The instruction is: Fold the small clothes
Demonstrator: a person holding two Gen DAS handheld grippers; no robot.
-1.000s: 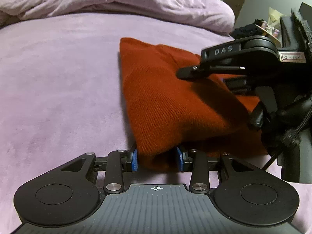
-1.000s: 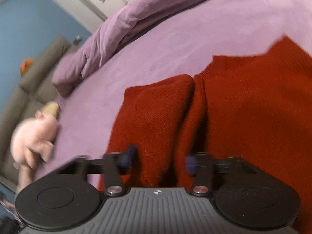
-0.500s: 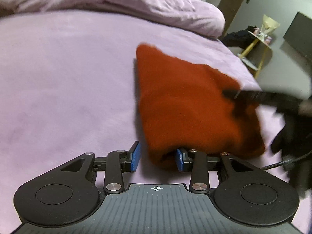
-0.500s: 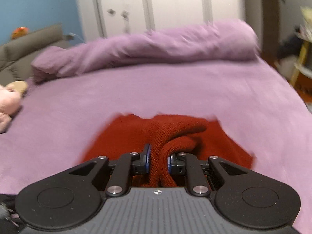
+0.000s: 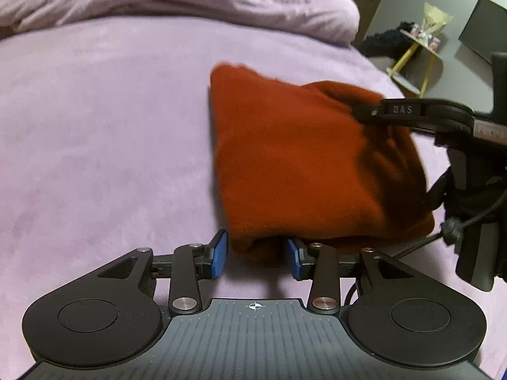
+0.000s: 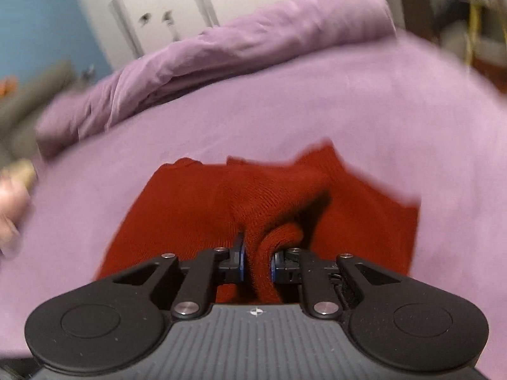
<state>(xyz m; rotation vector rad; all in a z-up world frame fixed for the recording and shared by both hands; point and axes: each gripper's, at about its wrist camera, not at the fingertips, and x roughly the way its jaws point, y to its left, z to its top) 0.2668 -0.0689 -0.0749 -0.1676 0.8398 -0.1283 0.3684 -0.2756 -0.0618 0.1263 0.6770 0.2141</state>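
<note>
Rumpled lilac duvet (image 5: 190,3) behind on purple bed (image 5: 95,126), rust-red knit garment (image 5: 301,158) bunched, right tool (image 6: 256,261) closing, pinching a fold, left tool (image 5: 255,258) loosely straddling its corner, reopening.

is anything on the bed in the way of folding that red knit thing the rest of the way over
Nothing visible. The right gripper pinches a bunch of the red knit garment; its near corner sits between the left gripper's pads. The purple blanket around it lies bare.
</note>
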